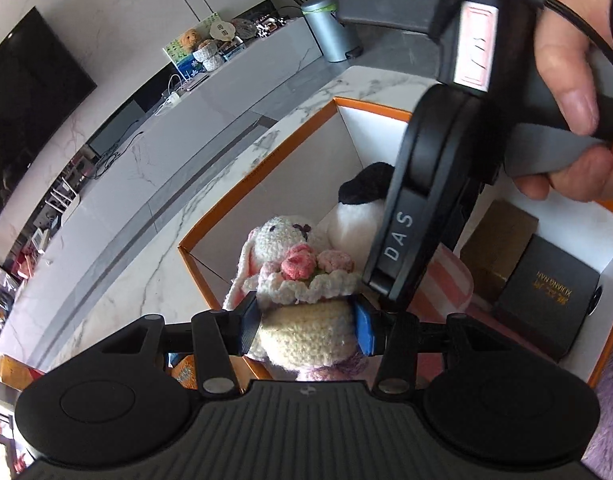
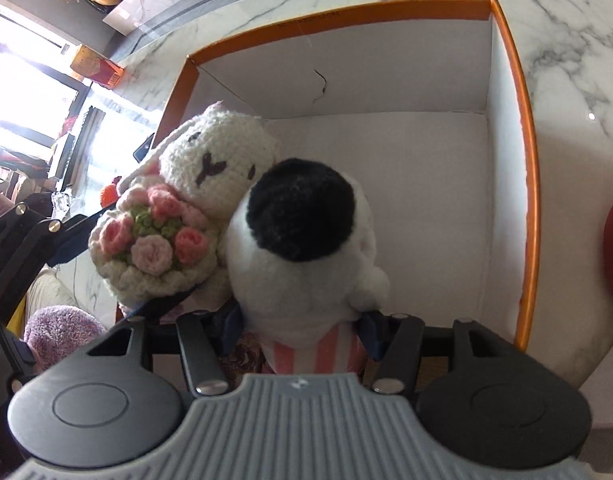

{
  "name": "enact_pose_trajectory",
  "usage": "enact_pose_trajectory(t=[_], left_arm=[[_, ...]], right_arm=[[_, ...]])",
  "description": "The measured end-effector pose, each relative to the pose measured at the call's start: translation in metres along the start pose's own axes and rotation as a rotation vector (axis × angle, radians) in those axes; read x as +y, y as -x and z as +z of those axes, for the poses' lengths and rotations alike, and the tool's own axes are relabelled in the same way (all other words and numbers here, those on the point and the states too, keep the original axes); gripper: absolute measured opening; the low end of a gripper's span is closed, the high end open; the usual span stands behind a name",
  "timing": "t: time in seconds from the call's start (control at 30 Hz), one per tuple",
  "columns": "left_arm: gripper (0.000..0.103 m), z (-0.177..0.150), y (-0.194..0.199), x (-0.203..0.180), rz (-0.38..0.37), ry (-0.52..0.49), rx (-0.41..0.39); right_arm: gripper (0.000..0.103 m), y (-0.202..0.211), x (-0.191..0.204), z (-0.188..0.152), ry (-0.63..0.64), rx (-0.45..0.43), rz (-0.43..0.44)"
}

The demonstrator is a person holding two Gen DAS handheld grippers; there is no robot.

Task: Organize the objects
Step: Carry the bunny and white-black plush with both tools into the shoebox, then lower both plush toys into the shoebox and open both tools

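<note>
Gripping the crochet rabbit [image 1: 302, 280], the left tool [image 1: 306, 326] hangs over the orange box [image 1: 210, 216].

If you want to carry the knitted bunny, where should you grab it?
Round its cream body, below the flowers, as the left claw does now: one pad on each side of the crochet bunny. The body is rounder and firmer than its floppy ears.
</note>
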State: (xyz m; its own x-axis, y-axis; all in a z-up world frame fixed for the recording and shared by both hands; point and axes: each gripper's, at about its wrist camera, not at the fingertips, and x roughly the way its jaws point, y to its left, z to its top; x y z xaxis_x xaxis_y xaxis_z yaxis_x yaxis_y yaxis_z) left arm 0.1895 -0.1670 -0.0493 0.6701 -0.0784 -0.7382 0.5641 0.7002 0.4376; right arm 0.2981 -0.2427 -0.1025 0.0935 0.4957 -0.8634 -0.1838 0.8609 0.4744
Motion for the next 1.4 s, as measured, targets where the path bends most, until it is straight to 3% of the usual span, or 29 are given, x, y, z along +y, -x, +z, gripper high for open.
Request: enact_pose_trajectory(t=[0.27, 0.6, 0.87, 0.97, 1.03, 1.2, 1.4], left_arm=[[0.059, -0.004, -0.02, -0.013, -0.004, -0.077, 0.058], [0.067, -0.021, -0.02, -0.004, -0.14, -0.074, 0.104], [0.067, -0.032, 0.007, 0.035, -0.321, 0.096, 0.049], [0.064, -0.031, 0.01, 0.049, -0.35, 0.158, 0.034], [0.049, -0.026, 0.005, 0.052, -0.341, 0.167, 0.035], [0.035, -0.021, -0.007, 0.051, -0.341, 0.18, 0.034], [0.023, -0.023, -0.019, 0.044, -0.362, 0.175, 0.067]], right_arm=[[0.061, -0.025, 0.002, 0.003, 0.0, 0.027, -0.047], [0.069, -0.024, 0.01, -0.008, 0.071, -0.006, -0.081], [0.072, 0.003, 0.024, -0.016, 0.158, -0.065, -0.091], [0.068, 0.017, 0.023, -0.016, 0.148, -0.093, -0.07], [0.062, 0.02, 0.022, -0.014, 0.136, -0.103, -0.076], [0.044, 0.018, 0.015, -0.014, 0.124, -0.095, -0.117], [0.041, 0.009, 0.013, -0.018, 0.127, -0.093, -0.136]])
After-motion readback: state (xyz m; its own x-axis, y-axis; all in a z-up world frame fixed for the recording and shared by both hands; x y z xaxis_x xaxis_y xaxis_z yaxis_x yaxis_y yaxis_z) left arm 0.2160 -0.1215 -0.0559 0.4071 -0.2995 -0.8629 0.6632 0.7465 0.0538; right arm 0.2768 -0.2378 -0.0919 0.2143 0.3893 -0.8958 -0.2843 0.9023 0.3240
